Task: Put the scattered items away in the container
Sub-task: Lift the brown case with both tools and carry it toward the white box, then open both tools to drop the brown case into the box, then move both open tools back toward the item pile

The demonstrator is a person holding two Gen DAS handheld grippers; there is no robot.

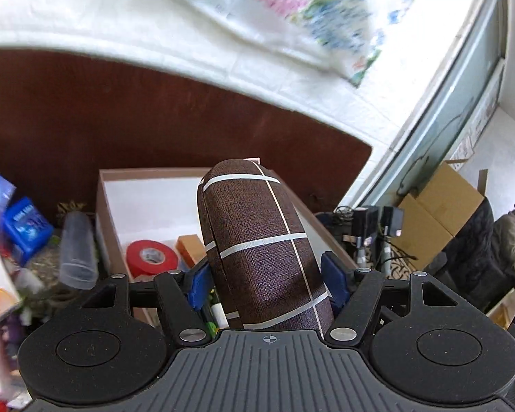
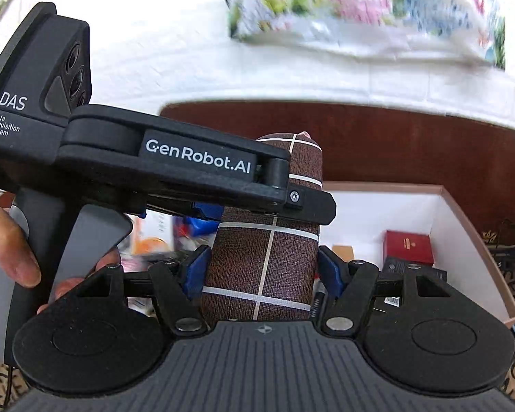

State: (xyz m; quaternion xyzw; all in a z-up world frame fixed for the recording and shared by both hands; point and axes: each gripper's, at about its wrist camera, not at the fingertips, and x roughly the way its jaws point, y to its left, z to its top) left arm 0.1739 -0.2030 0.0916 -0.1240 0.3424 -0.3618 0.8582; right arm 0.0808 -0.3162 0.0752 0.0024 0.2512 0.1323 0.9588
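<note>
blurred floral cloth (image 1: 292,10), carton contents (image 2: 408,243) half hidden by case (image 2: 264,267)

I am holding a brown woven case (image 1: 261,247) with thin white grid lines; rounded end, long body, looking like a hard glasses case. It is sitting lifted above the open box (image 1: 147,189), tilted, far end pointing away and up. Blue pads are pressing on both its flanks in each wrist view. The box is lying on the tabletop: tan rim, white inner walls. Inside I am seeing a red tape roll (image 1: 151,257), an orange block (image 1: 189,247), a red carton (image 2: 408,245) and a dark flat packet (image 2: 400,266) just beside the carton.
</note>
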